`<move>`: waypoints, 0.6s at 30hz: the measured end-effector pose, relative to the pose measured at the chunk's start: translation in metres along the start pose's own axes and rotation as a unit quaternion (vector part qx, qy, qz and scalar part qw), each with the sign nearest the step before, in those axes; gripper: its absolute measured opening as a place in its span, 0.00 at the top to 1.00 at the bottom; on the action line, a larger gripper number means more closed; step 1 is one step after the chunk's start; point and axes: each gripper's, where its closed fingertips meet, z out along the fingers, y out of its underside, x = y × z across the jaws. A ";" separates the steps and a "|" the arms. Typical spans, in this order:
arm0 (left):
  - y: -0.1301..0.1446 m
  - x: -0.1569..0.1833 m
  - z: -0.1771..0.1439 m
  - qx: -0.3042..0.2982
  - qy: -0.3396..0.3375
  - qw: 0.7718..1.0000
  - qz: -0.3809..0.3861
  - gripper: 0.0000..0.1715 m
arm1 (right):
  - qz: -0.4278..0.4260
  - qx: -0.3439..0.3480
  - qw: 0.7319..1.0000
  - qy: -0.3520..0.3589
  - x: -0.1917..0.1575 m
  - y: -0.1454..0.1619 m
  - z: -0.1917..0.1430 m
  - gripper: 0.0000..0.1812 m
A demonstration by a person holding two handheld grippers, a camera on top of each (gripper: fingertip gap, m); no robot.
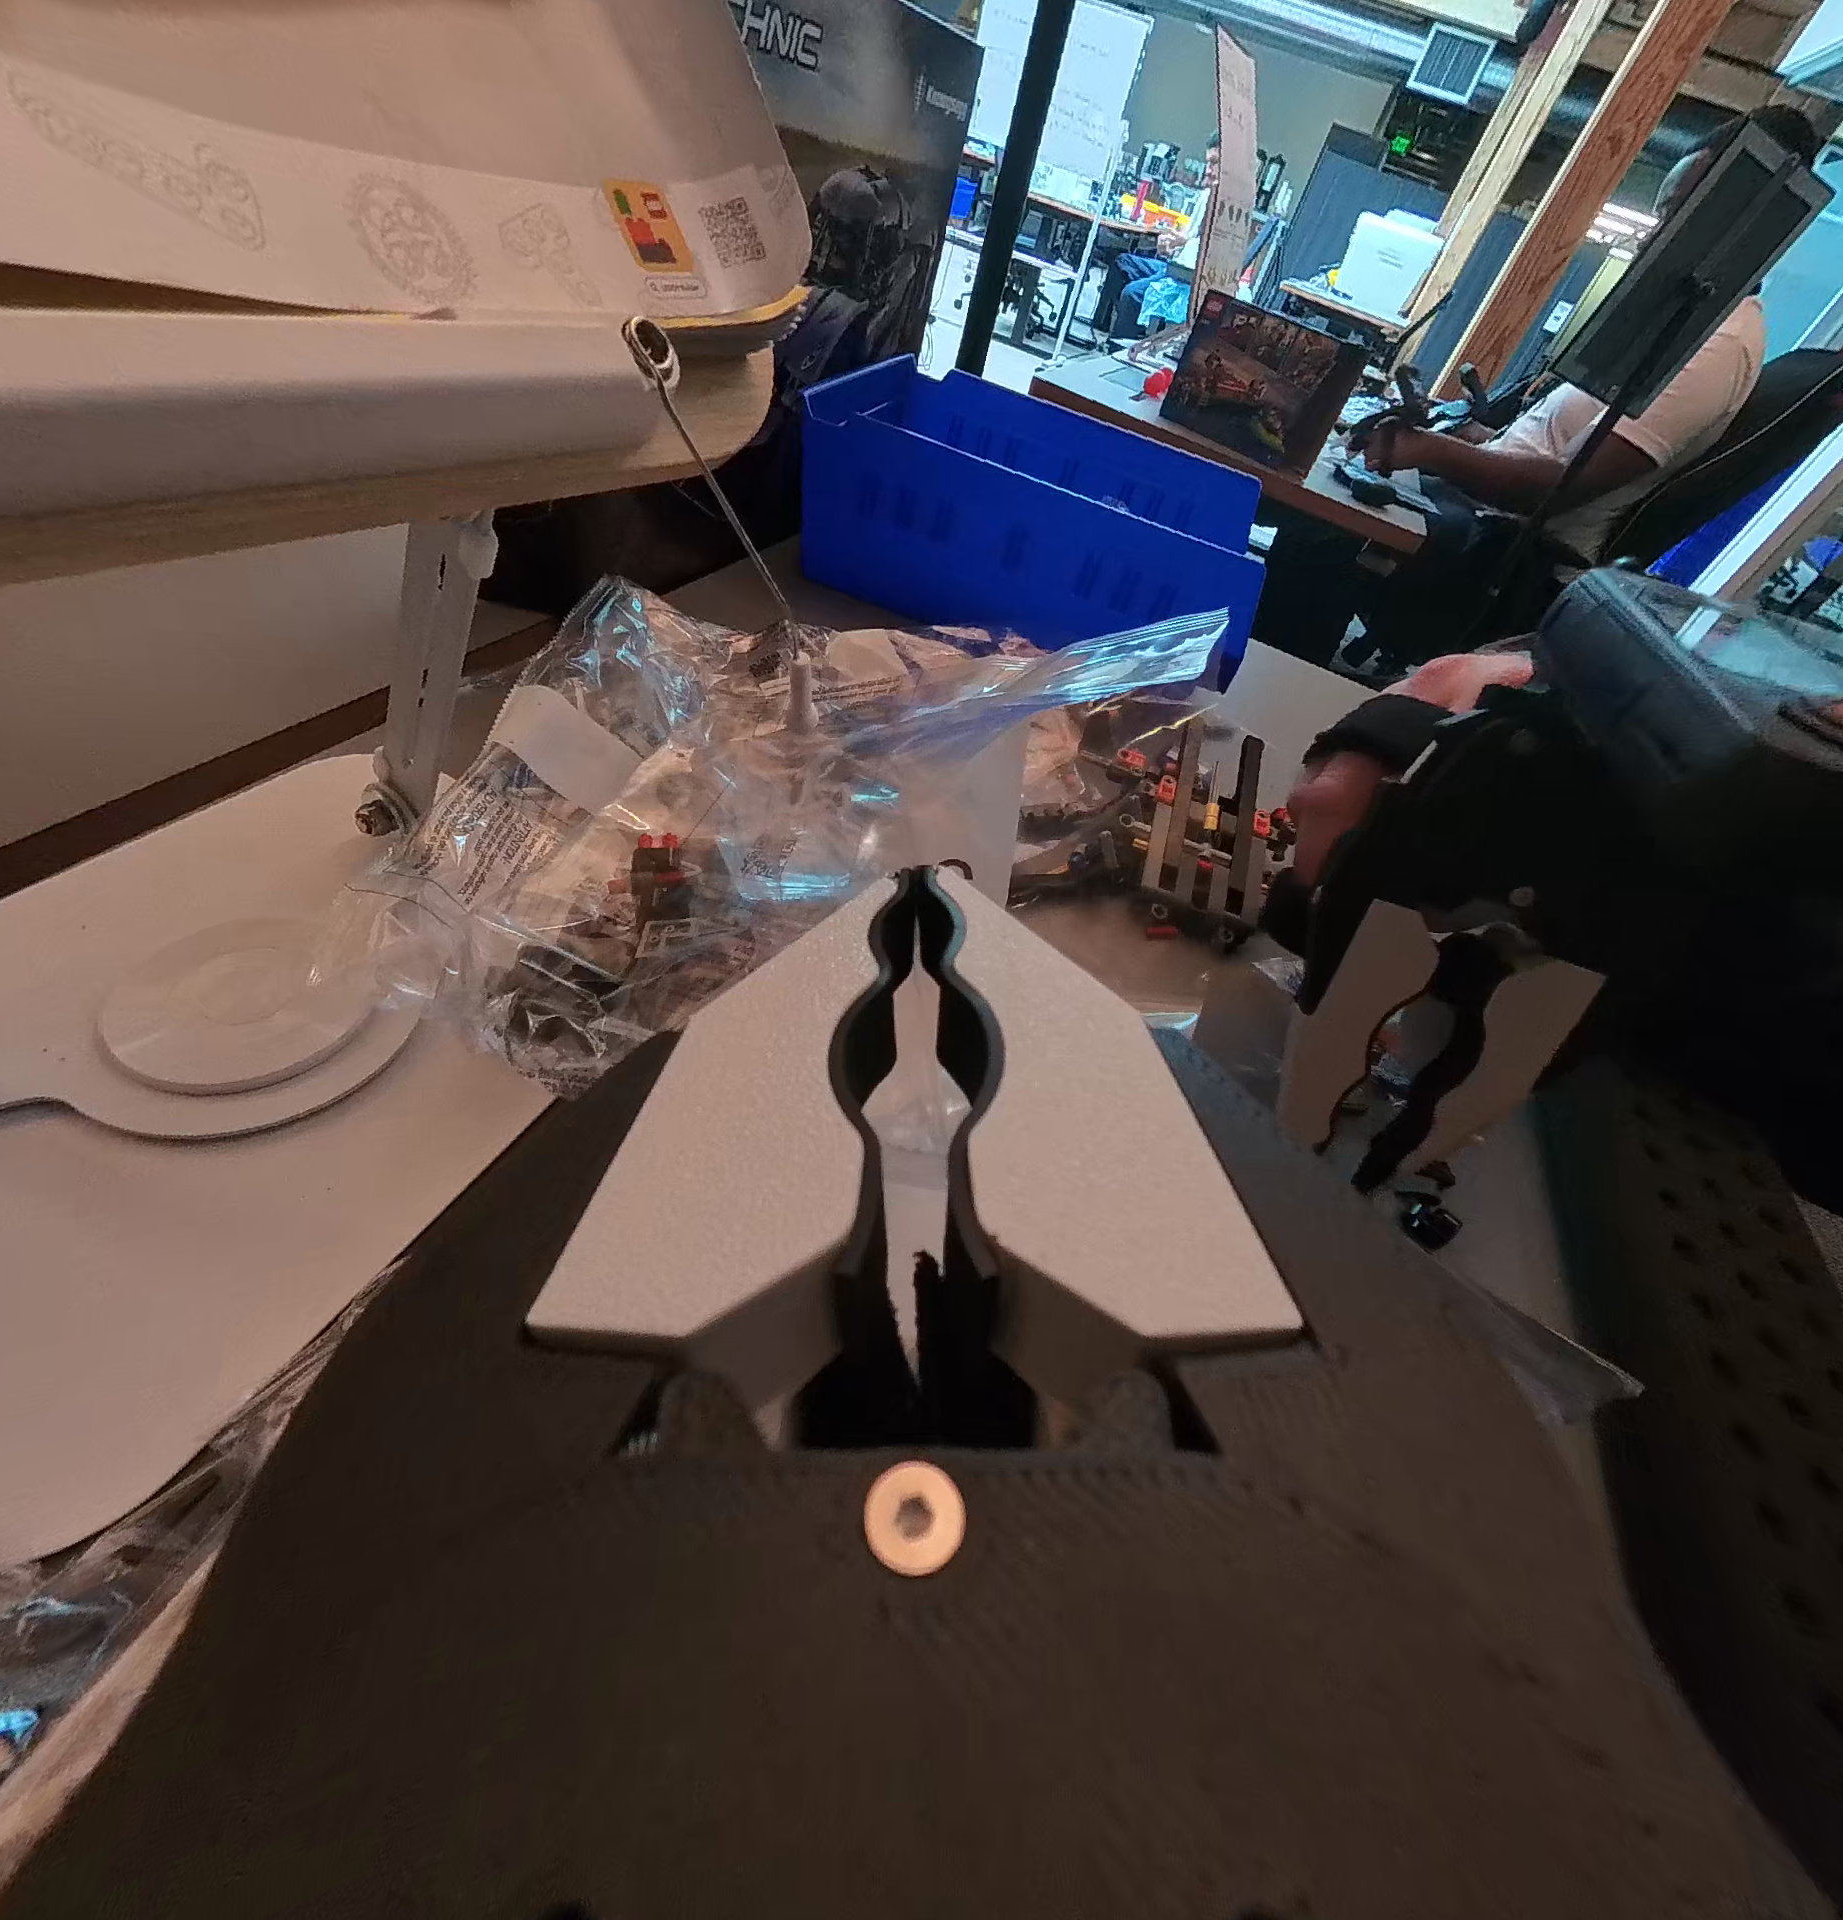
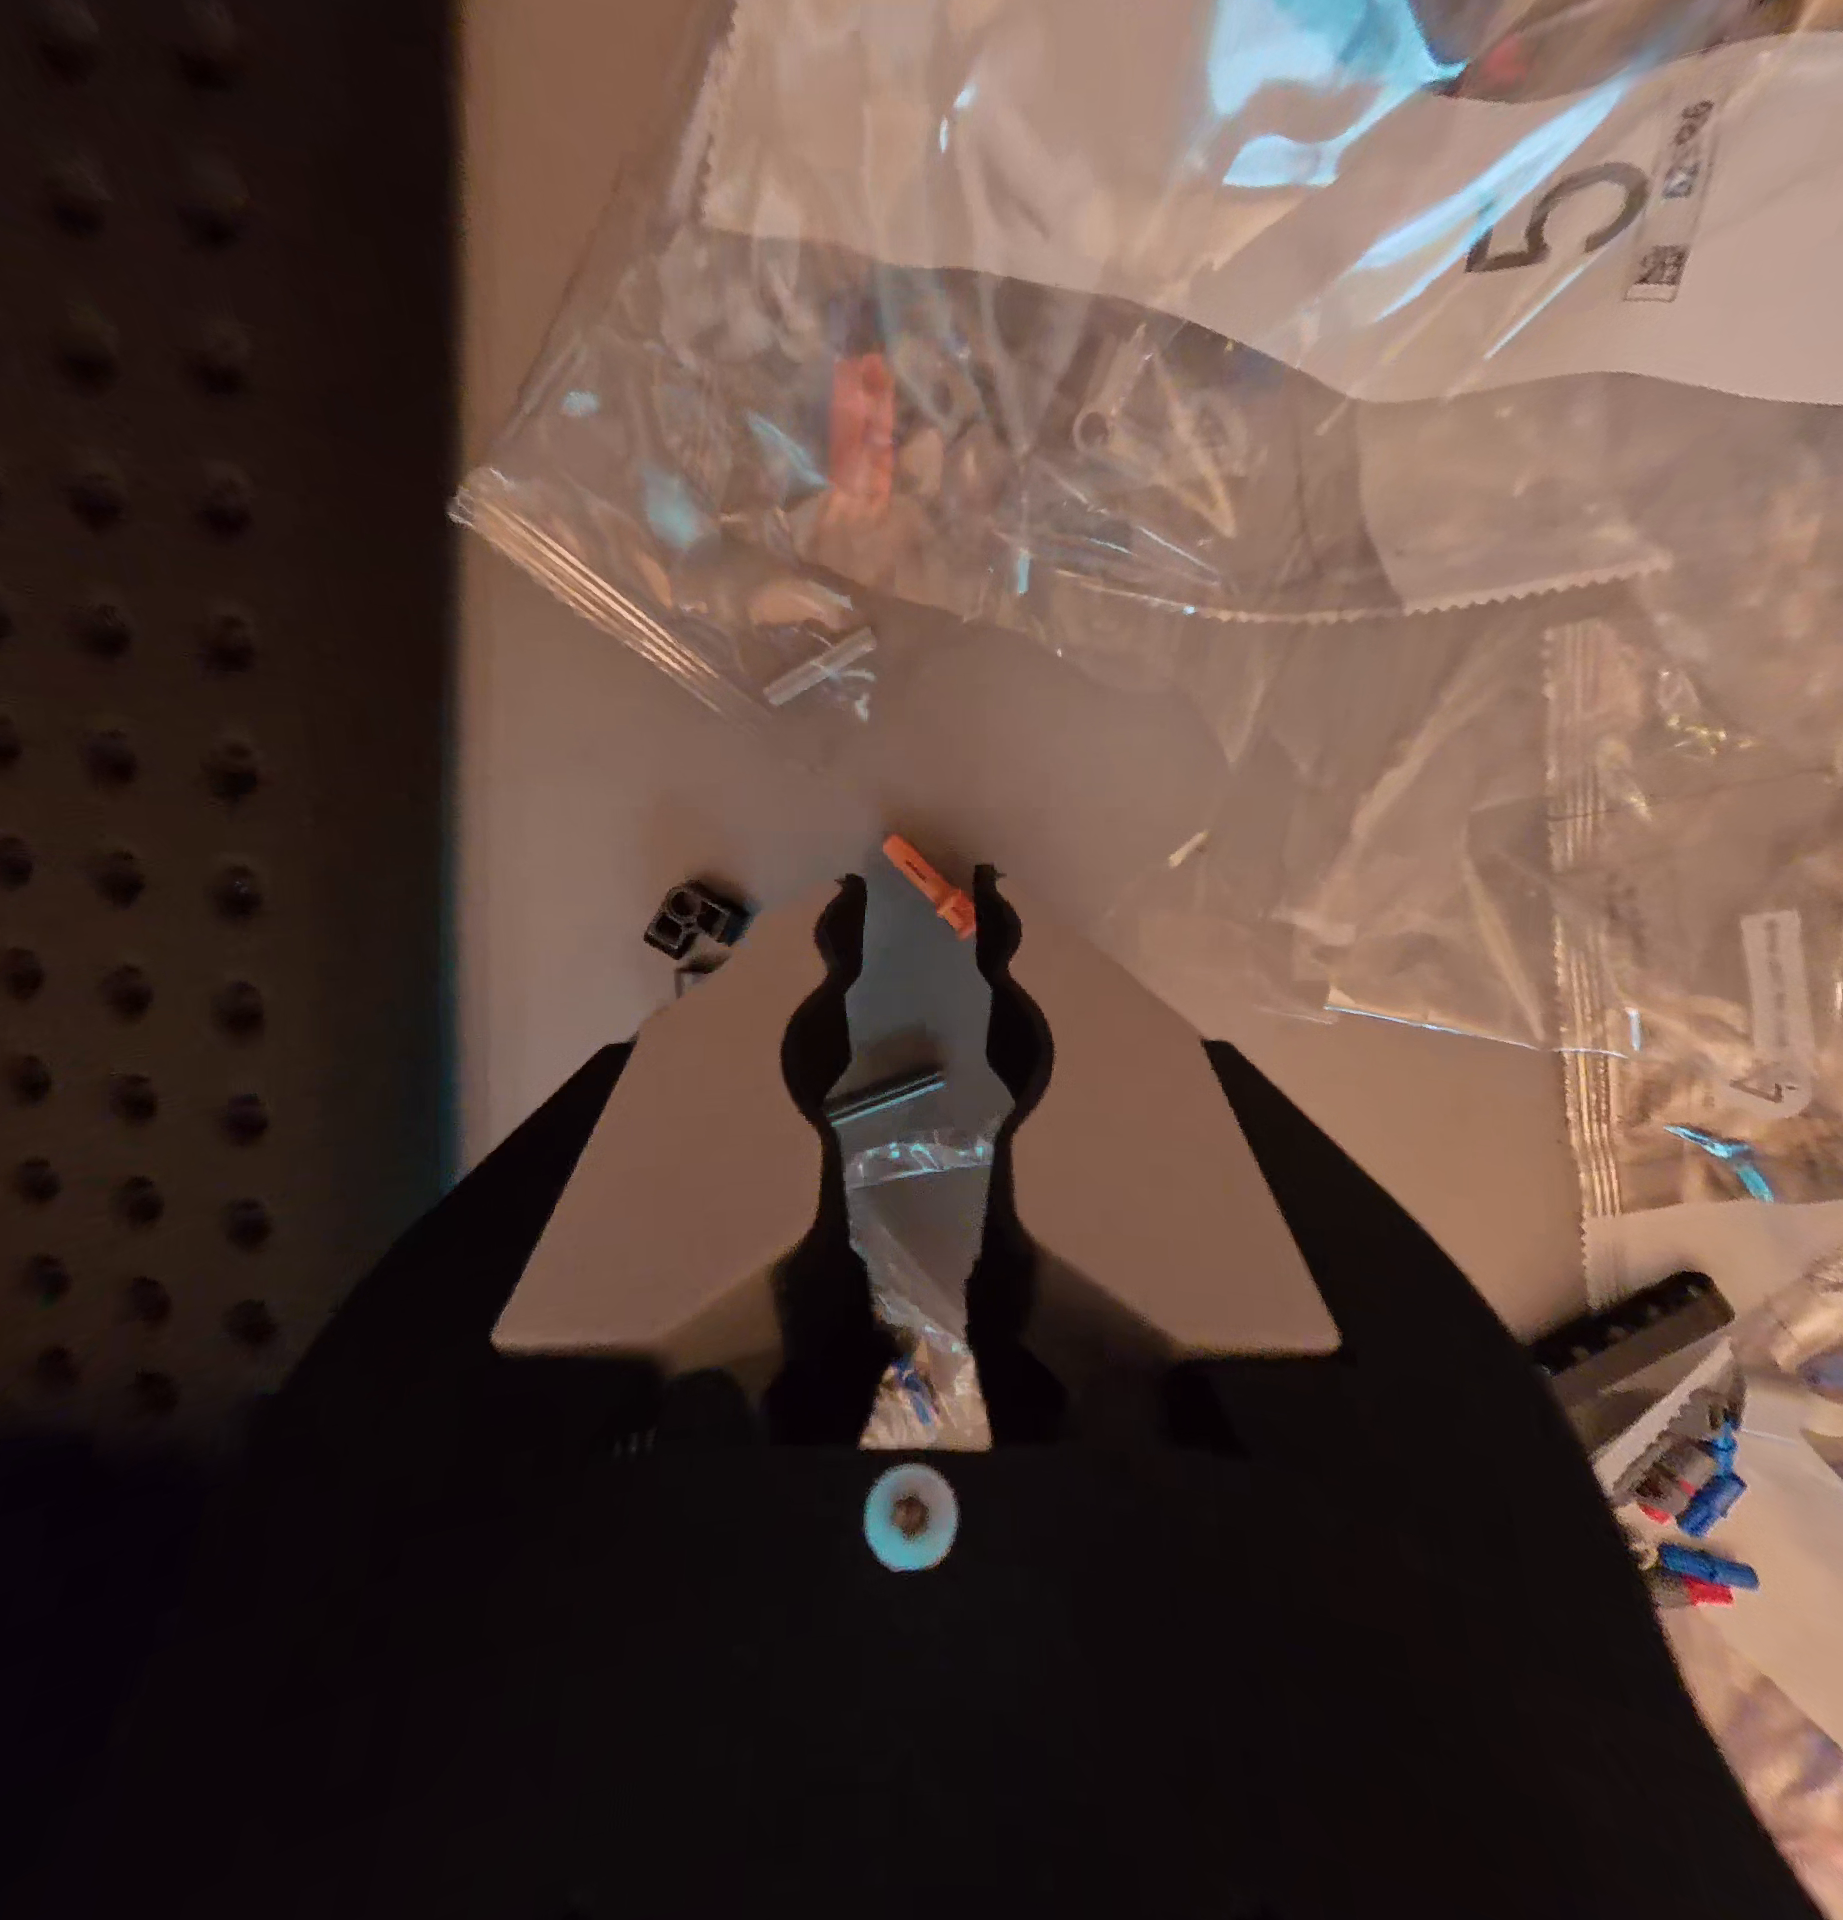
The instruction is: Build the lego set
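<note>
Left hand-held gripper (image 1: 922,875) fully closed, empty, before crinkled clear bags (image 1: 626,831); right hand-held gripper (image 2: 919,883) parted, empty, smooth orange ridged pin (image 2: 929,885) between tips on counter (image 2: 688,769).

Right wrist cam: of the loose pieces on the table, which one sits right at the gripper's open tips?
The orange pin, lying between the right gripper fingertips. The grey connector block lies outside the fingers; the dark axle lies farther back between them.

The left gripper (image 1: 925,873) sits mid-frame, its tips pressed together. The right gripper (image 2: 917,883) points downward, tips parted. At the left view's right edge, a gloved hand (image 1: 1416,790) grips it.
</note>
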 end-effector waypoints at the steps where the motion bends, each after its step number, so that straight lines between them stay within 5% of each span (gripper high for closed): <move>1: 0.000 0.000 0.000 0.000 0.000 1.000 0.000 1.00 | 0.001 -0.007 1.000 0.001 0.001 0.002 0.002 0.91; 10: 0.000 0.003 0.001 -0.003 0.001 1.000 0.003 1.00 | -0.002 0.003 1.000 0.015 0.007 0.002 -0.004 0.98; 18: 0.000 0.009 0.004 -0.006 0.010 1.000 0.006 1.00 | -0.013 0.172 0.974 0.146 0.046 -0.066 -0.088 0.98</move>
